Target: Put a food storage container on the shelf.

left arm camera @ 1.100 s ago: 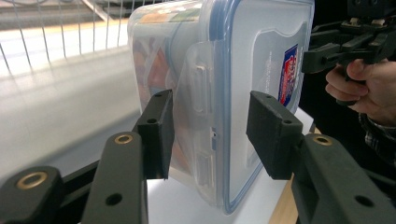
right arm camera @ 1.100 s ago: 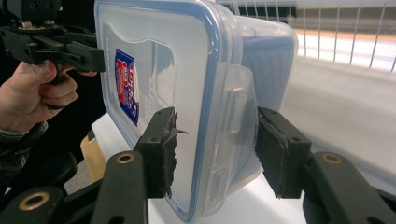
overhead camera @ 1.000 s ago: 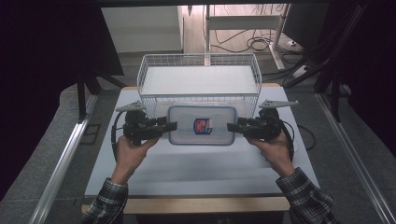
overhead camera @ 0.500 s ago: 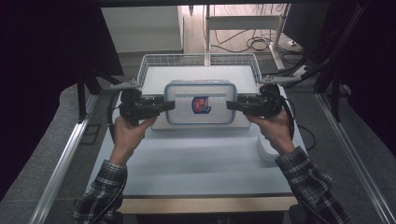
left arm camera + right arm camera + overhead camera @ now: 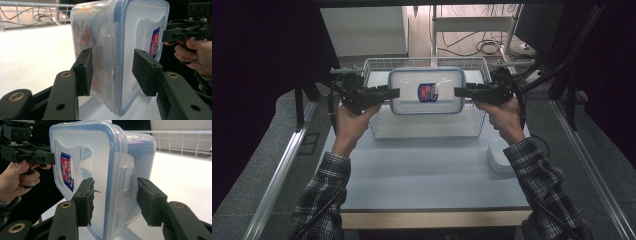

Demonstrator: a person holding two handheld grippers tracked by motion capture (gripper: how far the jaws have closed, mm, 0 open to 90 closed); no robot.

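A clear plastic container (image 5: 426, 91) with a blue-rimmed lid and a red and blue label hangs in the air over the wire basket (image 5: 427, 126), lid facing up. My left gripper (image 5: 394, 93) is shut on its left end and my right gripper (image 5: 458, 91) is shut on its right end. In the left gripper view the pads (image 5: 85, 71) clamp the container (image 5: 120, 50) across its side latch, with the right gripper (image 5: 175, 33) beyond. The right gripper view has its own gripper (image 5: 115, 200) pinching the container (image 5: 100, 170) at the other latch, and the left gripper (image 5: 42, 156) farther off.
The white wire basket stands at the far side of the pale table (image 5: 422, 170). A small white rounded object (image 5: 499, 155) lies on the table near the right forearm. Cables and dark stands sit behind the basket.
Both grippers have carried the container up and away from the person, from low over the table in front of the basket to a place above the basket.
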